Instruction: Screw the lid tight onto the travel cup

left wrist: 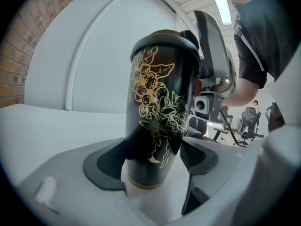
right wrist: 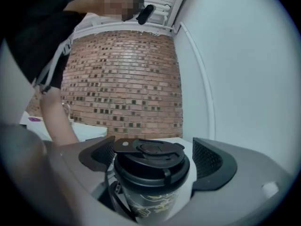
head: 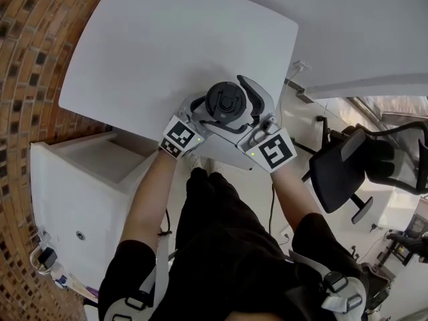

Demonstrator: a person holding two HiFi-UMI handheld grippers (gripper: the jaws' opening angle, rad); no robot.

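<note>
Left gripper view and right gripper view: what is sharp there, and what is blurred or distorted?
Left gripper view: the travel cup and its gold flower print are sharp; the near foreground is blurred. Right gripper view: the lid is fairly sharp, the brick wall bulges, the corners are black.

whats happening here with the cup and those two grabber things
A person is working on a black cup with gold flowers that stands on a white table, with a hand-held gripper in each hand. The left gripper is clamped low on the cup's body and holds it upright. The right gripper sits around the lid, which is on the cup, but its jaws stand wide with a gap showing, so it is not gripping the lid right now.
</note>
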